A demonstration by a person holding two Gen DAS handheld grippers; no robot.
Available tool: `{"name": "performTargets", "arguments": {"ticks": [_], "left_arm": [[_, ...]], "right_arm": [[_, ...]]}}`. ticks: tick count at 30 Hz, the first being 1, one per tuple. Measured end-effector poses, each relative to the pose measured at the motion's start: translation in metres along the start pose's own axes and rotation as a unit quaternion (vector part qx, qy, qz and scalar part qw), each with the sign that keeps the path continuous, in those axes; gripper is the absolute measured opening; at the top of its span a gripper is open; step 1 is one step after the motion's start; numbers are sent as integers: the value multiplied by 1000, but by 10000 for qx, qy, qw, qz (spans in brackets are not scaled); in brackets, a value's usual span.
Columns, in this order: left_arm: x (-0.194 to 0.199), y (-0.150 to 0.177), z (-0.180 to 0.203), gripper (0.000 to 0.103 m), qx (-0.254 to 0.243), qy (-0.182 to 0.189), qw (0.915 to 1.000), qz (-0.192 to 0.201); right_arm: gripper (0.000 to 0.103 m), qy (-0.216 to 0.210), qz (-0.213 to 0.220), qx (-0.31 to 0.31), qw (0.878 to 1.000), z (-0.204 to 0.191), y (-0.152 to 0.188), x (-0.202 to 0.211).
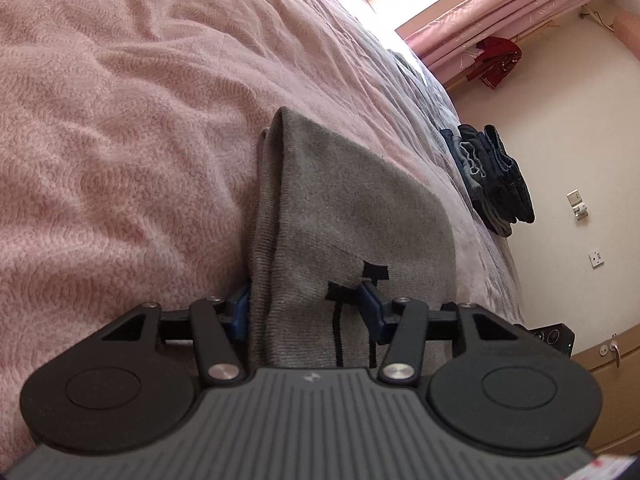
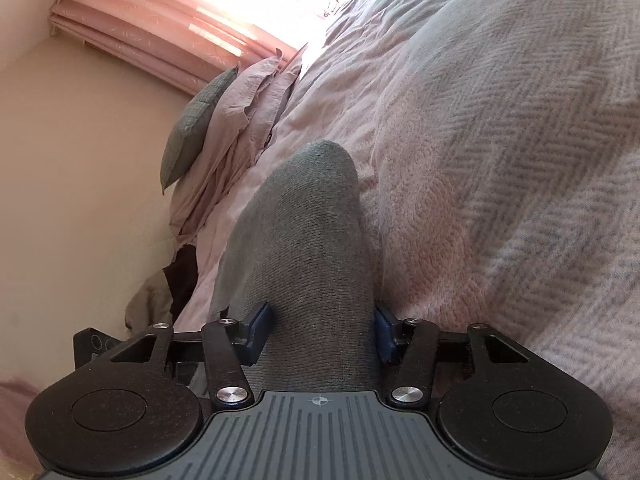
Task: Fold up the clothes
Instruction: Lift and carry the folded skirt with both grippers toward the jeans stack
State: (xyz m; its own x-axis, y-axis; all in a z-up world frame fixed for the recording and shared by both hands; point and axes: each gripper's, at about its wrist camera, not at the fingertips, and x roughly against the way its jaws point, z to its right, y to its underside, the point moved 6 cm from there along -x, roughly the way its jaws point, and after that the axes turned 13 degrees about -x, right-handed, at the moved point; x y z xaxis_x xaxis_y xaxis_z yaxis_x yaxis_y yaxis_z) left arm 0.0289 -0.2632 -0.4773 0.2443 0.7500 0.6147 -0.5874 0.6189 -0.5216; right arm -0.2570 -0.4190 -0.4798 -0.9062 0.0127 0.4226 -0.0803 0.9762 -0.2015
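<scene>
A grey knitted garment [image 1: 340,208] with black marks lies folded on the pink bedspread [image 1: 120,140]. My left gripper [image 1: 306,304] is over its near end. The jaws stand wide apart and the cloth fills the gap. The left blue pad is partly hidden behind a fold, and the right fingertip [image 1: 372,304] rests against a black patch. In the right wrist view a rounded, folded end of the grey garment [image 2: 312,232] runs forward between the fingers of my right gripper [image 2: 320,336]. These jaws are also wide apart, with cloth touching both pads.
A stack of folded dark jeans [image 1: 492,176] sits at the bed's far edge. Pillows [image 2: 224,136] lean by the wall, and a dark and tan cloth heap [image 2: 168,288] lies beside the bed. Pink curtains [image 1: 500,12], a red garment [image 1: 494,60] and a wooden cabinet [image 1: 612,392] are nearby.
</scene>
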Motion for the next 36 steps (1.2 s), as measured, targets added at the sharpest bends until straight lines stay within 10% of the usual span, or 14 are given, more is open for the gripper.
{"name": "performTargets", "arguments": {"ticks": [16, 36], "left_arm": [[17, -9, 51, 21, 86, -859, 9963, 29], [30, -114, 297, 21, -557, 272, 9967, -529]], "right_arm": [[23, -148, -425, -259, 9987, -13, -19, 8], [23, 683, 670, -784, 9923, -175, -105, 225]]}}
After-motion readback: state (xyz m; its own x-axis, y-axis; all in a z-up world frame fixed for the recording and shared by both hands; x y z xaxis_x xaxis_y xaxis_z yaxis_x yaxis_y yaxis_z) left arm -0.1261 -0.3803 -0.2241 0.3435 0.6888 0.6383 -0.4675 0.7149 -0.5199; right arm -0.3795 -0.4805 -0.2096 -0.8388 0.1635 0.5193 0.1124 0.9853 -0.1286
